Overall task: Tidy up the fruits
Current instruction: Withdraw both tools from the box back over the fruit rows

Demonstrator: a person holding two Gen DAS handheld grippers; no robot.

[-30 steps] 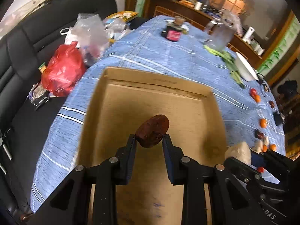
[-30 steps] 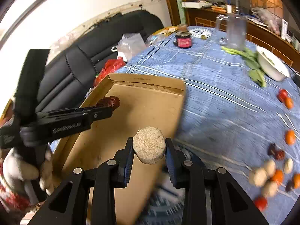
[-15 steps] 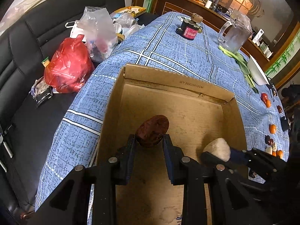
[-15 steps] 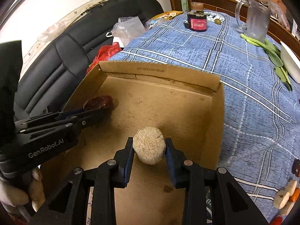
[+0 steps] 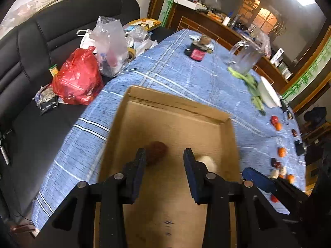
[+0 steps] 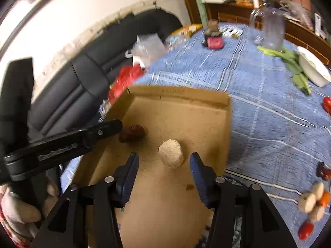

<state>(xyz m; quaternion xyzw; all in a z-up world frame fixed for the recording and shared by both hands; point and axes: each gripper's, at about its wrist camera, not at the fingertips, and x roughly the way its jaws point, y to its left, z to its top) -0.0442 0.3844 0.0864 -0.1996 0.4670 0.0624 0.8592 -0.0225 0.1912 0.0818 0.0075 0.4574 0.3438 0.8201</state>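
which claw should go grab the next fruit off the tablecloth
Probably the right claw: its jaws are opening, clear of the pale fruit in the box, and the loose fruits lie on its side. The left claw is farther away.

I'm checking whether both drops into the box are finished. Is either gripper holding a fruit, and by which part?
Neither: both jaws are opening, the dark red fruit and pale round one lying free in the cardboard box.

Black left gripper [image 5: 163, 161] and right gripper [image 6: 164, 165] are showing blue pads, silver screws, white lettering; a floral sleeve [image 6: 12, 233] is peeking in.
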